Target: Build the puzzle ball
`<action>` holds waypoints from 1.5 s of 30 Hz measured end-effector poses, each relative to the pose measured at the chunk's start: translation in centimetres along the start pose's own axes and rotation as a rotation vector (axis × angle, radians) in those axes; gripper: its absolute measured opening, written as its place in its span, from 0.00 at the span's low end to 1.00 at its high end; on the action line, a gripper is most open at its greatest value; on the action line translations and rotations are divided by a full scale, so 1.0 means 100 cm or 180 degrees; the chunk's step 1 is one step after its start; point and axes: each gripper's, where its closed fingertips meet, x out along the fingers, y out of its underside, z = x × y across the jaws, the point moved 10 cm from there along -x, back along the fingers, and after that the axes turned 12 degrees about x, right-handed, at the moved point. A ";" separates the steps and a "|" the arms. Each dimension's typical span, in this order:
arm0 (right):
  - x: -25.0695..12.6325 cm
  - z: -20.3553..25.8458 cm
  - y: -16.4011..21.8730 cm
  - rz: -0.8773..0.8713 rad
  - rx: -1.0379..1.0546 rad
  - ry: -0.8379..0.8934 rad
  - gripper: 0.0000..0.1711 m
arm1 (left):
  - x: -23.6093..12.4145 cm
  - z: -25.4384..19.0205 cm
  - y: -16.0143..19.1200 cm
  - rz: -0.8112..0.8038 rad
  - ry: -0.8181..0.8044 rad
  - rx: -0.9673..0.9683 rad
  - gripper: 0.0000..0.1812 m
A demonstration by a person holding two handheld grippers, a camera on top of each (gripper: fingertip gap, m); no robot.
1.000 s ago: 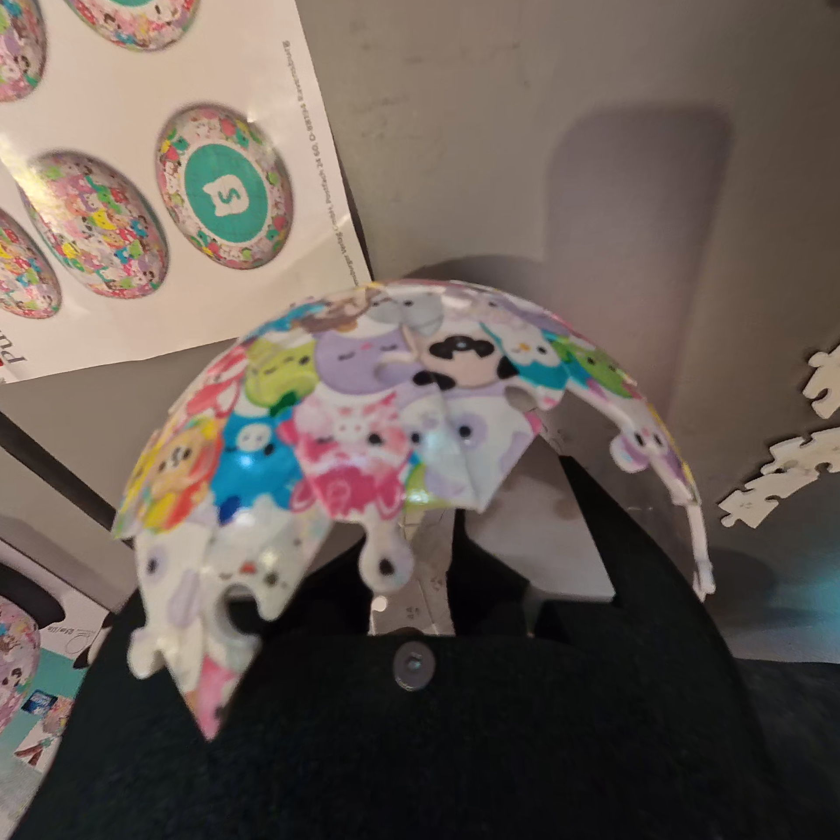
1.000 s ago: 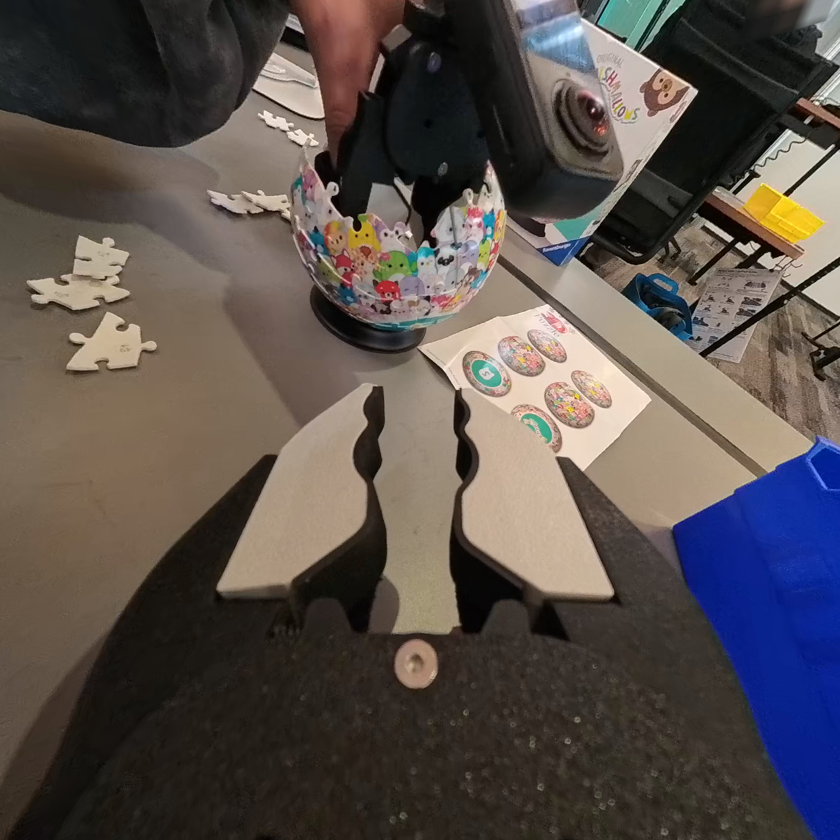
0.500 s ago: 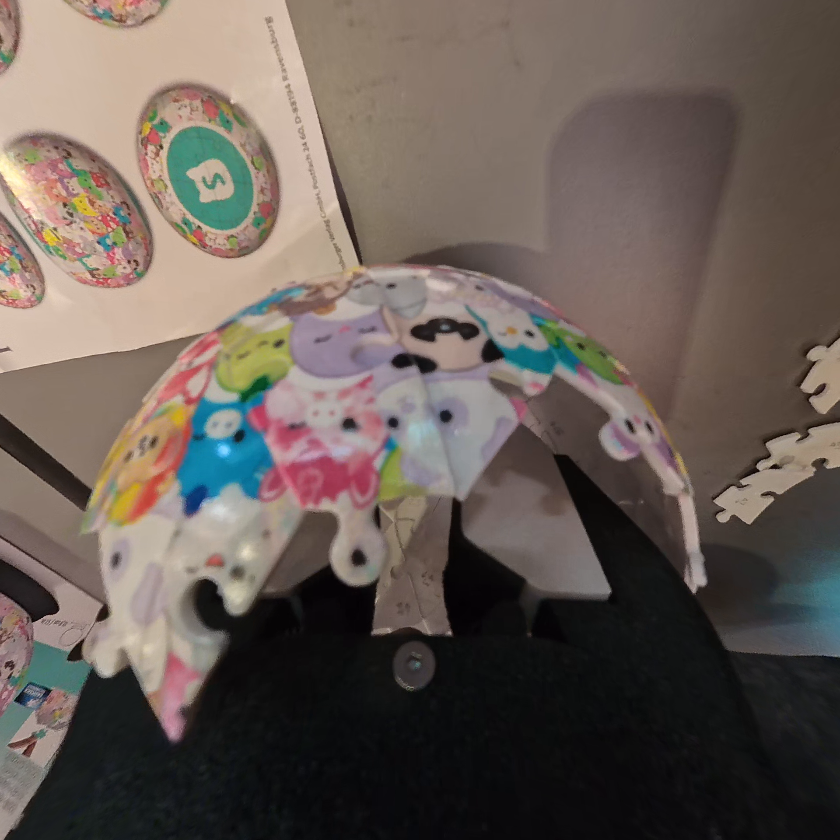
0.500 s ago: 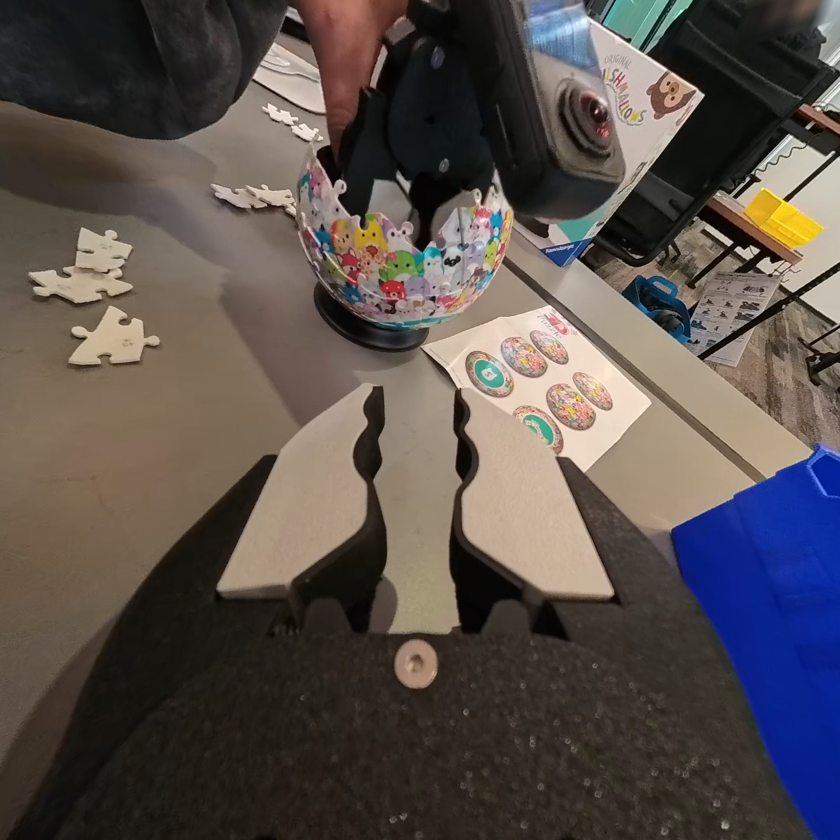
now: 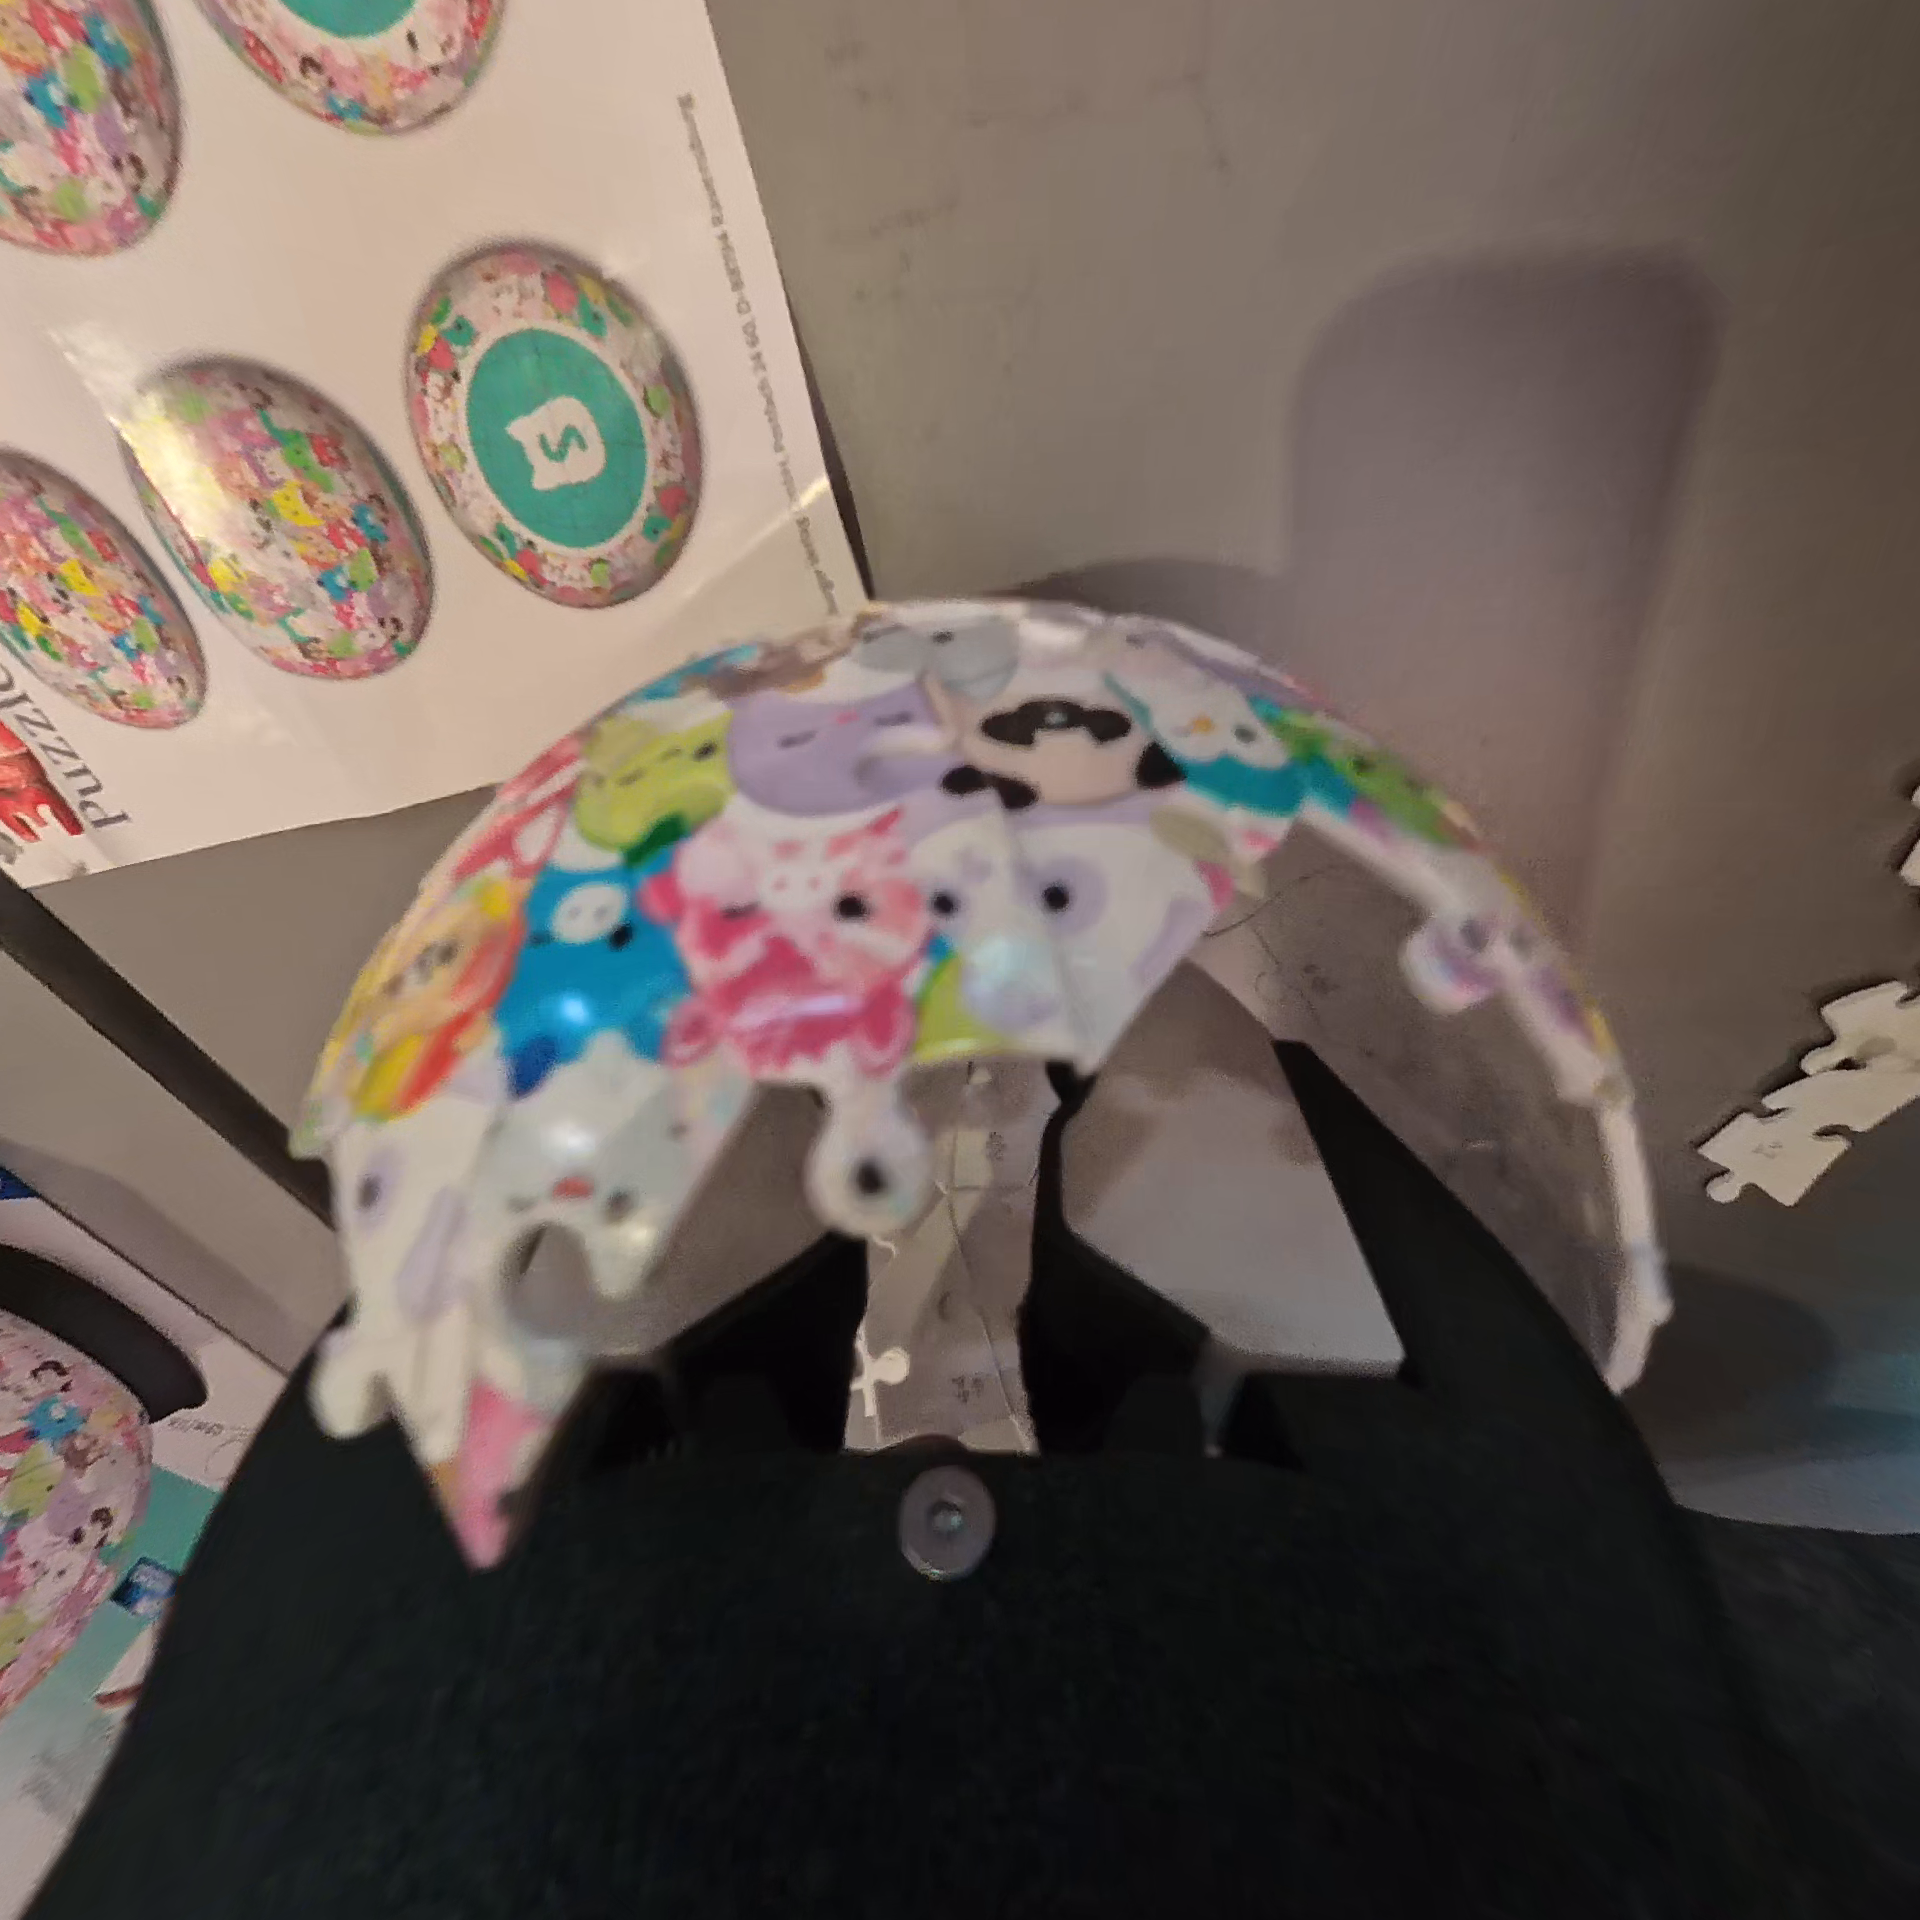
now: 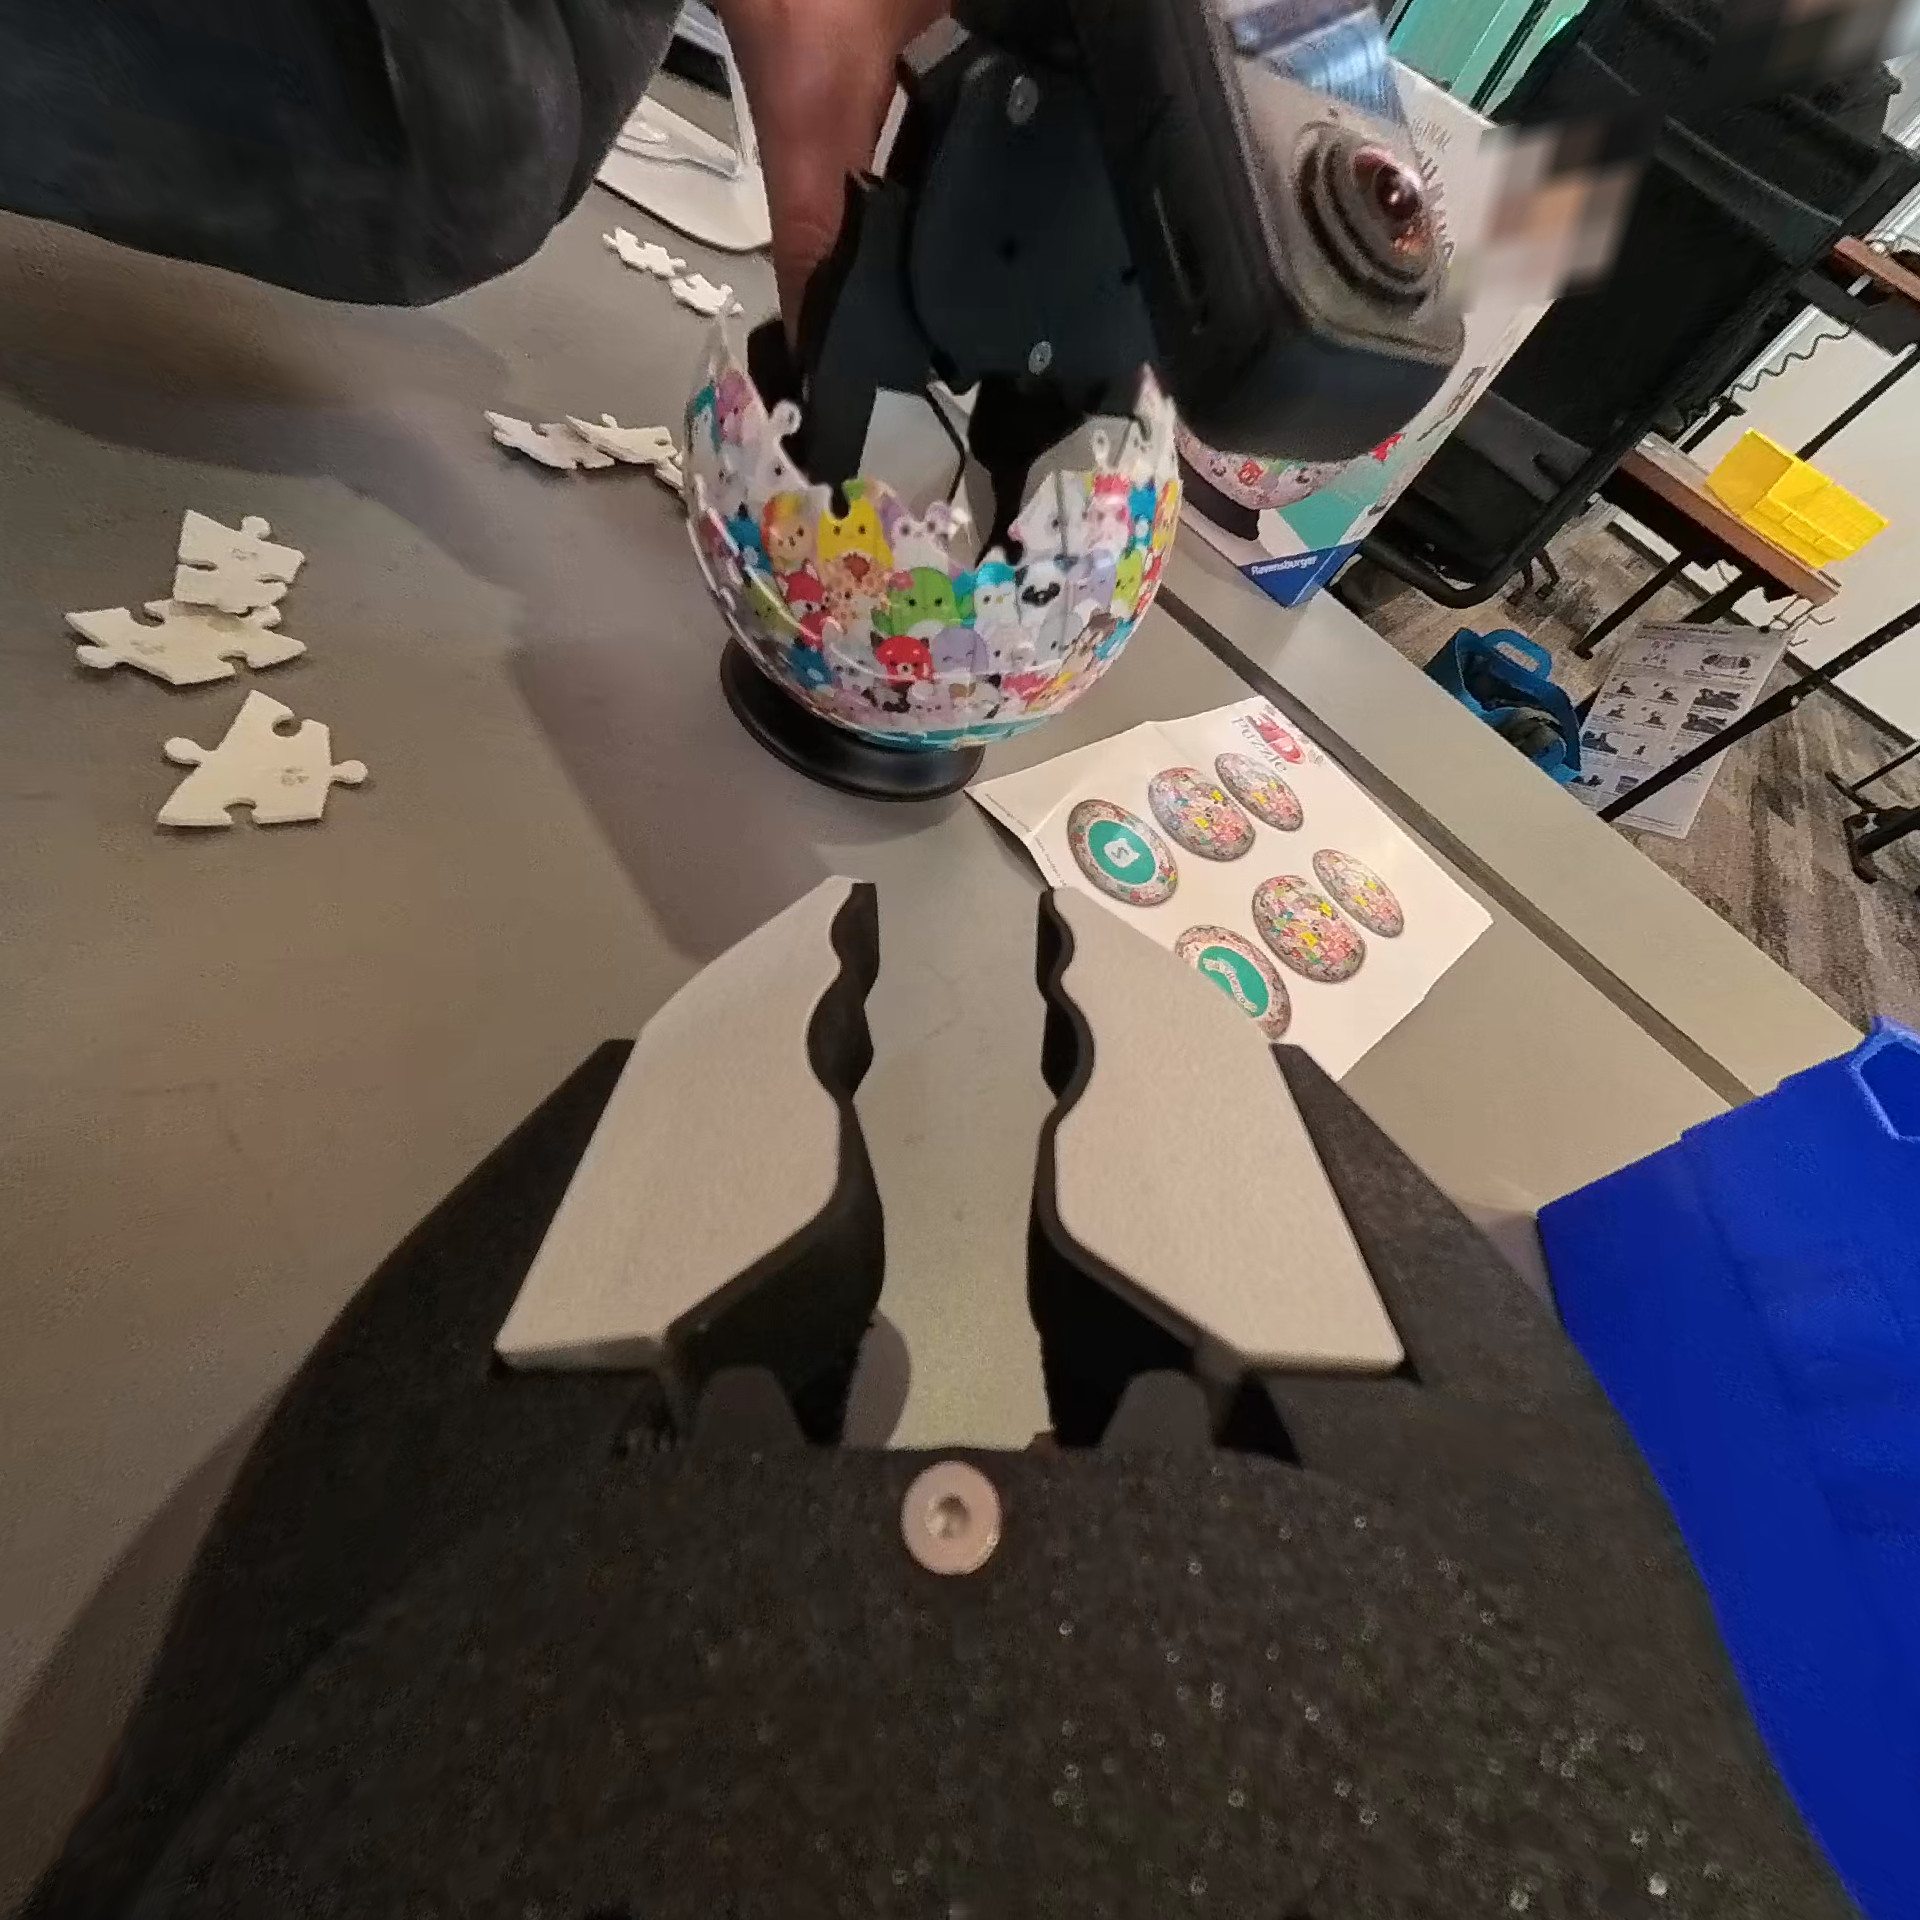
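Nearby, printed leaflet (image 6: 1236,883) beside puzzle ball (image 6: 925,582).

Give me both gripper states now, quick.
Left gripper: reaching into the half-built puzzle ball, straddling its rim; whether it grips the wall cannot be told.
Right gripper: open, empty, above the table.

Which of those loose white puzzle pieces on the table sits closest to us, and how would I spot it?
Start at the colourful half-built puzzle ball on its dark stand. Look left across the grey table to the white pieces. The nearest piece lies alone, apart from the overlapping cluster behind it.
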 end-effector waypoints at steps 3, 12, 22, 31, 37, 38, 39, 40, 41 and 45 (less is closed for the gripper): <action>0.000 0.000 0.000 0.0002 0.0006 0.0000 0.17 | 0.001 0.002 0.000 0.0014 0.0009 -0.0010 0.19; 0.001 0.002 0.000 0.0014 -0.0029 -0.0020 0.17 | 0.004 -0.005 0.000 0.0143 -0.0057 0.0086 0.44; 0.001 0.003 0.000 0.0023 -0.0041 -0.0027 0.17 | 0.004 -0.008 0.000 0.0075 -0.0029 0.0082 0.01; 0.002 0.003 0.000 0.0033 -0.0049 -0.0032 0.17 | -0.002 -0.002 0.007 0.0114 -0.0102 0.0075 0.22; 0.001 0.003 0.000 0.0036 -0.0055 -0.0028 0.17 | 0.000 -0.001 0.006 0.0155 -0.0107 0.0233 0.21; 0.001 0.003 0.000 0.0037 -0.0053 -0.0029 0.17 | 0.002 -0.002 0.005 0.0163 -0.0088 0.0256 0.20; 0.001 0.003 0.000 0.0038 -0.0057 -0.0027 0.17 | 0.004 -0.003 0.004 0.0191 -0.0061 0.0285 0.17; 0.001 0.003 0.000 0.0035 -0.0064 -0.0026 0.17 | 0.005 -0.005 0.002 0.0213 -0.0073 0.0323 0.15; 0.000 0.003 0.000 0.0031 -0.0068 -0.0026 0.17 | 0.005 -0.006 0.002 0.0223 -0.0099 0.0353 0.15; 0.000 0.004 -0.001 0.0025 -0.0078 -0.0038 0.17 | 0.005 -0.007 0.003 0.0211 -0.0096 0.0267 0.15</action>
